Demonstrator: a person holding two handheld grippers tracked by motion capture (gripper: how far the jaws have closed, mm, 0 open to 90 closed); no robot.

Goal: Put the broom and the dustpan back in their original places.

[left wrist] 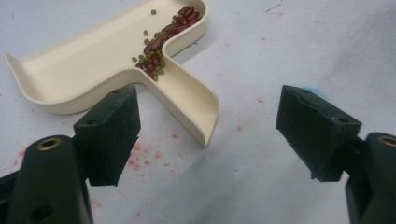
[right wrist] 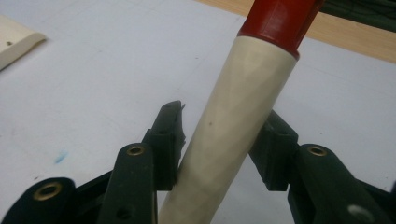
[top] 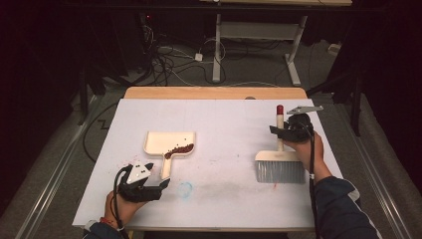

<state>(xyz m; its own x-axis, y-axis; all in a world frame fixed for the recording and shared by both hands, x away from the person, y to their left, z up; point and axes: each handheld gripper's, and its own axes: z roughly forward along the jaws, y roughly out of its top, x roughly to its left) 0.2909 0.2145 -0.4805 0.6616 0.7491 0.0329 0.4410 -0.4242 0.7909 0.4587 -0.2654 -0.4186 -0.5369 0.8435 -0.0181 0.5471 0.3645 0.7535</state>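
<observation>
Dustpan let go, brush handle between the jaws

At lower left of the high view, the left gripper [top: 158,188] gapes empty just below the dustpan [top: 169,145] holding beans [top: 179,150]; at right, the right gripper [top: 279,130] brackets the brush [top: 279,167] handle, slightly loosened.

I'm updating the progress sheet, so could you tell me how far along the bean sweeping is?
Mostly done: the beans lie in the dustpan, which sits on the table. The open left gripper is by its handle, holding nothing. The right gripper straddles the brush. Left: perhaps emptying the pan.
</observation>
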